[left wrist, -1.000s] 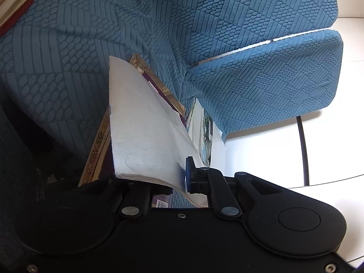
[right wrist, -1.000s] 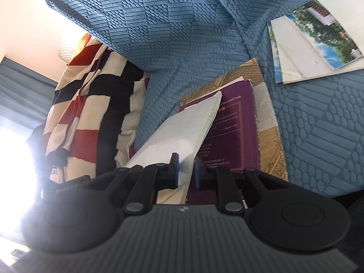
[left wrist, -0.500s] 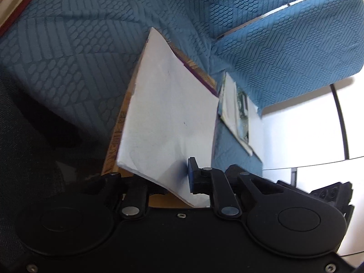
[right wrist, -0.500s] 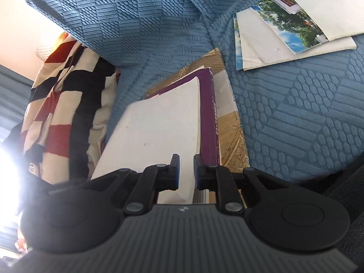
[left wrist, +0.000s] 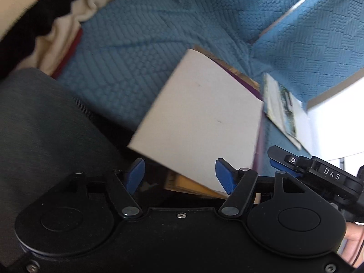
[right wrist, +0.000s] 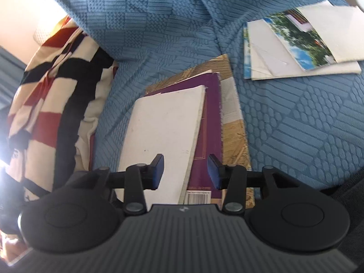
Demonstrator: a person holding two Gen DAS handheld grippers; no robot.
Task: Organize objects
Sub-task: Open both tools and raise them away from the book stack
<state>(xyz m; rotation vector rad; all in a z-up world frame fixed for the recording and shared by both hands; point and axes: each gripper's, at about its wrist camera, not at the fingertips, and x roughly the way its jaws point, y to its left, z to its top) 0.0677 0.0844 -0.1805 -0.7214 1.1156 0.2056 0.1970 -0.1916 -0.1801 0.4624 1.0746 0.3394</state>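
White booklet (right wrist: 163, 132) lies flat on top of a purple book (right wrist: 210, 122), itself stacked on a tan patterned book (right wrist: 236, 141), all resting on the blue quilted sofa cover (right wrist: 295, 125). My left hand-held gripper (left wrist: 179, 174) has just been opening, and its blue pads (left wrist: 224, 175) now stand apart with the booklet's near edge just ahead of them, no longer pinched. My right hand-held gripper (right wrist: 185, 170) has likewise just been opening; its jaws are spread above the booklet's near right corner and the purple cover, pressing on neither. In the left wrist view the right gripper's finger shows just beside the stack's right edge. A second small pile, a landscape photo print (right wrist: 298, 41) among white sheets, lies well apart on the sofa. A striped red, black and cream cloth (right wrist: 52, 86) is bunched beside the stack.
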